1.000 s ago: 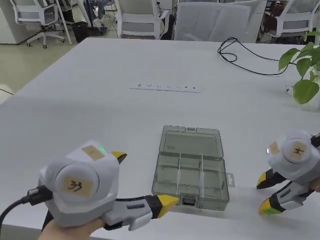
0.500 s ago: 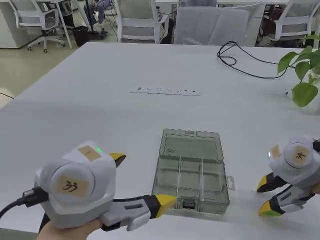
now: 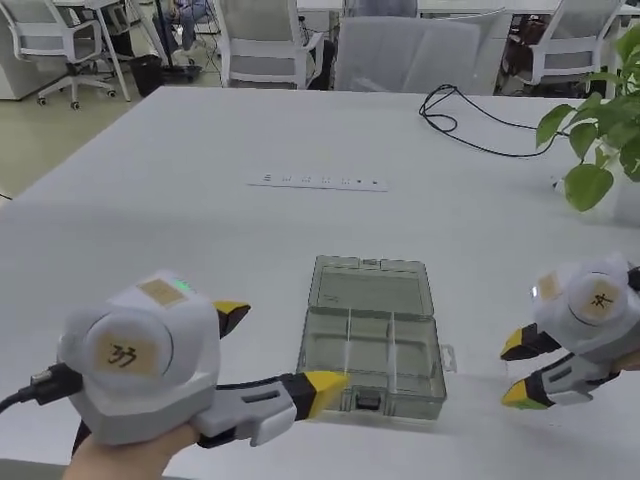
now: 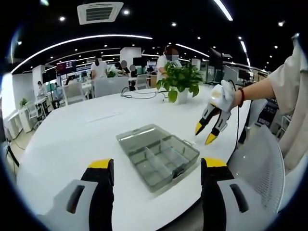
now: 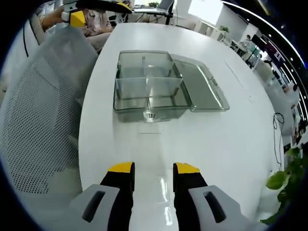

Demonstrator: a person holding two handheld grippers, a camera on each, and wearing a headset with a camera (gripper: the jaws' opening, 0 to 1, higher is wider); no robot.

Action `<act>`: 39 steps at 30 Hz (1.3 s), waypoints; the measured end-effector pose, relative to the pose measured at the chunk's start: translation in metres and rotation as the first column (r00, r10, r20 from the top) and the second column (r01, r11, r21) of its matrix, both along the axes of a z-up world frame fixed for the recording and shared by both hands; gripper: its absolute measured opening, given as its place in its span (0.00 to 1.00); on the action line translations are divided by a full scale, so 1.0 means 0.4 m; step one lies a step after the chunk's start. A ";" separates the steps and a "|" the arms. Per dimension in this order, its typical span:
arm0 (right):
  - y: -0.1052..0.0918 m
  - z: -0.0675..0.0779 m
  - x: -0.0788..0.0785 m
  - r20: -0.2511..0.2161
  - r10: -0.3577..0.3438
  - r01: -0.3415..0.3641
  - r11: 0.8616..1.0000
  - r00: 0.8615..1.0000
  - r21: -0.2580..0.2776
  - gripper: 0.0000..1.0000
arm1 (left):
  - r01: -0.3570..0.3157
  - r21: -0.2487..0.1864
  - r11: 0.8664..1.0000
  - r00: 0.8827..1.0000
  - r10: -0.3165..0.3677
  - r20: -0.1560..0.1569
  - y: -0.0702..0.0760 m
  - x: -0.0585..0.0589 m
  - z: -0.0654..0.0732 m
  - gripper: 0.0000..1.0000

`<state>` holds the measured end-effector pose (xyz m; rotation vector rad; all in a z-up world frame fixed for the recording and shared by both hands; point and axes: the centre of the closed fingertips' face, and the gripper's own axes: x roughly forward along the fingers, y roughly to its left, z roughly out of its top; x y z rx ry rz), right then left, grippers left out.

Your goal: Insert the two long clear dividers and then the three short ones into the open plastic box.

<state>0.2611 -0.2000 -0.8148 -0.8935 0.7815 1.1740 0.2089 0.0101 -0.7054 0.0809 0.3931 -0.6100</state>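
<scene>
The clear plastic box (image 3: pixel 369 345) lies open near the table's front edge, its lid flat behind it. Clear dividers (image 3: pixel 348 347) stand inside it and split it into several compartments, as the right gripper view also shows for the box (image 5: pixel 149 86). My left gripper (image 3: pixel 280 347) hovers open just left of the box's front corner, with nothing between its fingers; its own view has the gripper (image 4: pixel 158 166) facing the box (image 4: pixel 159 154). My right gripper (image 3: pixel 513 370) is open and empty to the right of the box, apart from it; the same gripper (image 5: pixel 153 168) points at the box's latch side.
A white power strip (image 3: pixel 318 181) lies mid-table beyond the box. A black cable (image 3: pixel 470 125) and a potted plant (image 3: pixel 590 140) sit at the far right. Office chairs (image 3: pixel 260 45) stand past the far edge. A mesh chair (image 5: pixel 43 120) is beside the near edge.
The head camera has shifted a little. Both grippers stay open and keep about the same places beside the box; the right one has drifted slightly towards it.
</scene>
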 end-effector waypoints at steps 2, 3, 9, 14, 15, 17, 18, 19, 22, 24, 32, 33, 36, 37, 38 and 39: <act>0.003 0.017 0.001 0.018 -0.003 0.003 1.000 1.000 0.008 0.32 | 0.005 -0.033 0.999 1.000 -0.005 -0.010 -0.008 -0.003 0.001 0.71; 0.008 0.032 0.001 0.033 -0.003 0.002 1.000 0.999 0.016 0.32 | 0.007 -0.057 0.998 1.000 -0.008 -0.021 -0.014 -0.005 0.001 0.70; 0.046 0.089 -0.008 0.095 0.022 -0.027 0.998 0.995 0.055 0.32 | 0.024 -0.176 0.984 0.997 -0.036 -0.061 -0.043 -0.011 0.005 0.61; 0.100 0.132 -0.021 0.136 0.057 -0.071 0.993 0.989 0.098 0.32 | 0.040 -0.259 0.965 0.994 -0.066 -0.090 -0.064 -0.011 0.010 0.54; 0.111 0.139 -0.023 0.145 0.063 -0.078 0.991 0.987 0.105 0.32 | 0.041 -0.275 0.961 0.993 -0.071 -0.098 -0.067 -0.012 0.011 0.53; 0.136 0.156 -0.032 0.158 0.080 -0.100 0.988 0.984 0.122 0.32 | 0.046 -0.314 0.948 0.989 -0.088 -0.119 -0.078 -0.012 0.012 0.49; 0.152 0.166 -0.035 0.171 0.092 -0.115 0.985 0.981 0.131 0.32 | 0.047 -0.330 0.943 0.988 -0.093 -0.126 -0.081 -0.012 0.013 0.48; 0.161 0.171 -0.038 0.172 0.096 -0.120 0.983 0.980 0.136 0.32 | 0.049 -0.345 0.937 0.986 -0.100 -0.133 -0.085 -0.012 0.014 0.47; 0.199 0.191 -0.051 0.193 0.127 -0.158 0.975 0.973 0.156 0.32 | 0.049 -0.390 0.920 0.980 -0.119 -0.159 -0.094 -0.010 0.013 0.41; 0.216 0.199 -0.056 0.204 0.142 -0.176 0.971 0.969 0.160 0.32 | 0.048 -0.402 0.914 0.977 -0.127 -0.171 -0.098 -0.009 0.012 0.38; 0.282 0.218 -0.086 0.229 0.201 -0.244 0.954 0.952 0.175 0.32 | 0.030 -0.493 0.870 0.960 -0.163 -0.229 -0.112 -0.012 0.010 0.29; 0.288 0.220 -0.089 0.232 0.207 -0.251 0.952 0.951 0.178 0.32 | 0.030 -0.495 0.869 0.959 -0.164 -0.230 -0.112 -0.011 0.008 0.27; 0.307 0.226 -0.098 0.240 0.224 -0.270 0.945 0.945 0.182 0.32 | 0.026 -0.505 0.863 0.954 -0.173 -0.246 -0.119 -0.016 0.002 0.24; 0.314 0.227 -0.102 0.240 0.228 -0.275 0.944 0.944 0.185 0.32 | 0.026 -0.506 0.862 0.951 -0.177 -0.253 -0.121 -0.018 -0.002 0.24; 0.320 0.228 -0.104 0.243 0.232 -0.280 0.942 0.942 0.187 0.32 | 0.025 -0.507 0.861 0.949 -0.180 -0.257 -0.122 -0.020 -0.004 0.23; 0.325 0.230 -0.106 0.246 0.234 -0.283 0.940 0.941 0.189 0.32 | 0.025 -0.509 0.860 0.948 -0.182 -0.262 -0.124 -0.021 -0.006 0.23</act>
